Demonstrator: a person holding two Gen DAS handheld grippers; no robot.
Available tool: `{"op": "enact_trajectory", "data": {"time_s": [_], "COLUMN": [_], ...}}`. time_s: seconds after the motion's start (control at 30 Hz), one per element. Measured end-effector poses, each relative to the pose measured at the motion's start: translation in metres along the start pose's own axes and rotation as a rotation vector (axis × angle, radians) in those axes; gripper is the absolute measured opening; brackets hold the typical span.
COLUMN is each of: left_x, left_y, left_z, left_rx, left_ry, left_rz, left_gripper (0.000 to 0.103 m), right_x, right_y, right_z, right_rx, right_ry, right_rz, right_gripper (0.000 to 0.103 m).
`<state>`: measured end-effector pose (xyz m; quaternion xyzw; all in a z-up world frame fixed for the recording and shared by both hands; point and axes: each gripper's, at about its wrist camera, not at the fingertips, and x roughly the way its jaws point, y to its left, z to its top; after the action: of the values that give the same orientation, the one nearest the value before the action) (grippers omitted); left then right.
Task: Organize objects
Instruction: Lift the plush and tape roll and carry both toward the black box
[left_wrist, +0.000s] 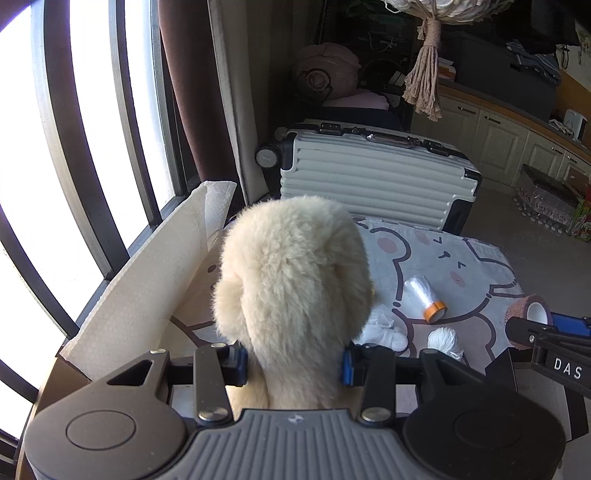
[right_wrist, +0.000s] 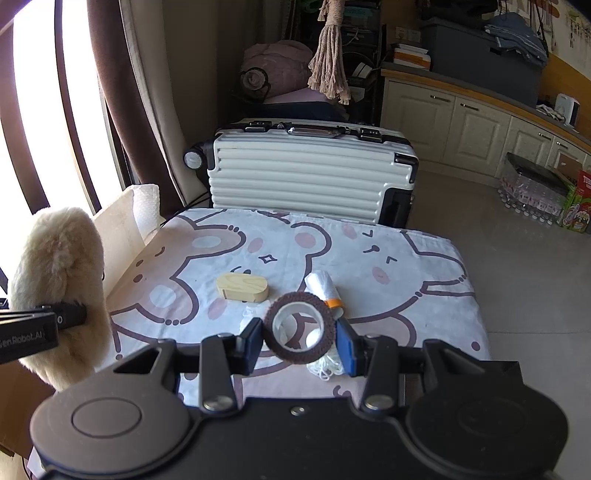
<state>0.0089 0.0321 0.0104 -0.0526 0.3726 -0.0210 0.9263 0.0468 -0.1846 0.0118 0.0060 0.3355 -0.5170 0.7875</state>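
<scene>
My left gripper (left_wrist: 293, 363) is shut on a cream fluffy plush (left_wrist: 291, 280), held up above the table's left side; the same plush (right_wrist: 59, 288) shows at the left of the right wrist view. My right gripper (right_wrist: 300, 345) is shut on a brown tape roll (right_wrist: 300, 326), lifted over the near part of the table; this tape roll (left_wrist: 530, 312) appears at the right edge of the left wrist view. On the bear-print cloth (right_wrist: 406, 280) lie a wooden oval block (right_wrist: 242, 287), a plastic bag roll with an orange end (right_wrist: 327, 290) and white string (right_wrist: 327, 365).
A cardboard box lined with white paper (left_wrist: 159, 280) stands at the table's left by the window. A white ribbed suitcase (right_wrist: 306, 173) lies behind the table. Cabinets (right_wrist: 472, 129) and packed bottles (right_wrist: 535, 192) are on the right, by bare floor.
</scene>
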Motion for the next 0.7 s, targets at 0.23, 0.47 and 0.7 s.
{"op": "enact_trajectory", "data": {"time_s": [0.23,0.47,0.7], "left_x": [0.009,0.018,0.023], "left_y": [-0.021,-0.055,-0.1], "left_z": [0.0,0.002,0.001], "left_rx": [0.014,0.038,0.087], "left_ry": [0.022,0.036,0.043], "left_rz": [-0.026,-0.076,-0.135], "left_gripper": [0.044,0.044,0.044], "right_x": [-0.003,-0.009,-0.017], "right_y": [-0.024,-0.061,-0.105], "right_z": [-0.002,-0.009,-0.018], "right_rx": [0.014,0.039,0.084], "right_ry": [0.008,0.019,0.028], "right_rz": [-0.037,-0.089,-0.153], "right_gripper": [0.043,0.043,0.043]}}
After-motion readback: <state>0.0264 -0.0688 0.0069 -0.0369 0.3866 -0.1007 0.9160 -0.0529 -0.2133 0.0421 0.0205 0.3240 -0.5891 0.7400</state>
